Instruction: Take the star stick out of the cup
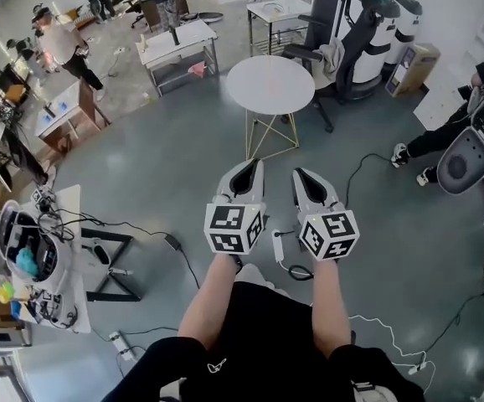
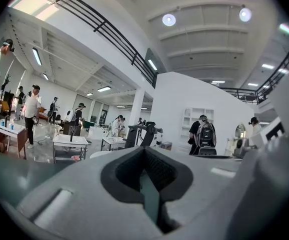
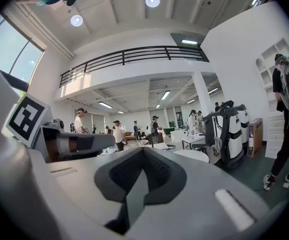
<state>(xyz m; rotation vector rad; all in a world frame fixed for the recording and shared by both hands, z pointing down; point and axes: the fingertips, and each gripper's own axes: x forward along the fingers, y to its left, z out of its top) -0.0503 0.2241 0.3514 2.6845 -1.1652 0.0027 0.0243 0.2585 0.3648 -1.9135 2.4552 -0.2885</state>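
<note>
**No cup, no star stick in sight yet**

My left gripper (image 1: 249, 174) and right gripper (image 1: 302, 176) hang side by side over the bare floor (image 1: 158, 182), both pointing far toward the round white desk (image 1: 270, 85). Both sets of jaws are pressed together with nothing between them. I cannot find the star stick or the cup in any view, and the desk top looks bare. So its direction and long axis are unknown, and neither gripper is nearer.

Bright, even indoor light from ceiling lamps (image 2: 169, 19); strong fisheye bending and dark corners, close foreground blurred.
</note>
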